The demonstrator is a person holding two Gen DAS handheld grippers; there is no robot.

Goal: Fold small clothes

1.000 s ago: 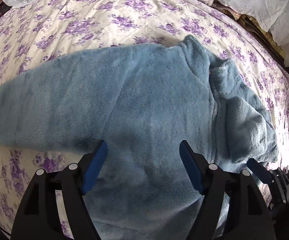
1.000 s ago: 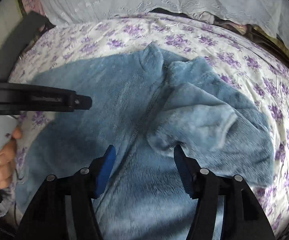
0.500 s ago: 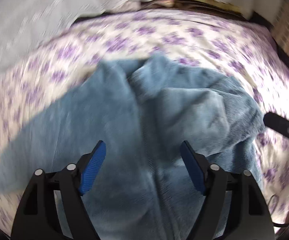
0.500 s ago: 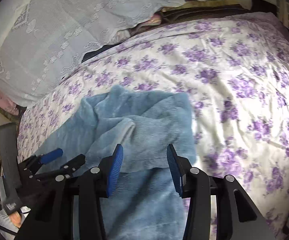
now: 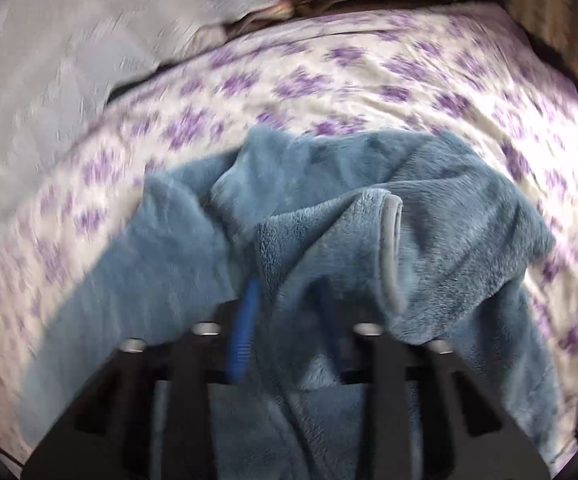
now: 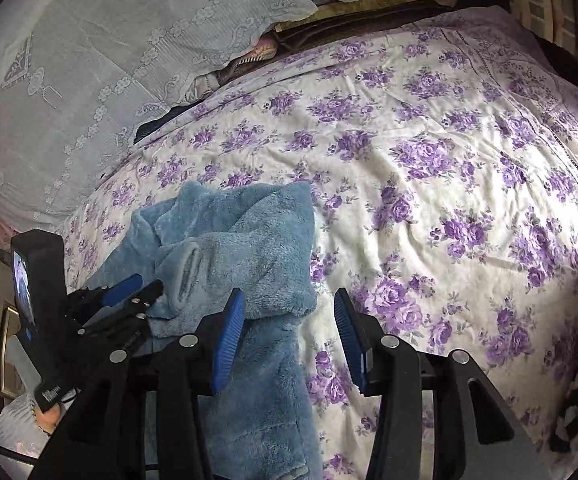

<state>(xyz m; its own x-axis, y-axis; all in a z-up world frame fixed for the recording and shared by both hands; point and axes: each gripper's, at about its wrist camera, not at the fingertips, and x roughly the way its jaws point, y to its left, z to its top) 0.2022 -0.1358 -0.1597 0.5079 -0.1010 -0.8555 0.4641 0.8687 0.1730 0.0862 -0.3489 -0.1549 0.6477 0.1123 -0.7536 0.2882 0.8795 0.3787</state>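
- A blue fleece jacket [image 6: 249, 248] lies rumpled on a bed's floral sheet [image 6: 429, 168], one sleeve cuff [image 5: 393, 248] flopped across its front.
- The left gripper [image 5: 285, 332] has just clamped onto fleece near the zip.
- The right gripper [image 6: 289, 344] hangs unclenched over the jacket's edge, pinching nothing.
- A neat fold likely needs both corners lifted evenly.

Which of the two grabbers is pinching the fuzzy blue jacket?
The left hand-held gripper: its blue fingers are shut on the blue fleece jacket. The right hand-held gripper is open.
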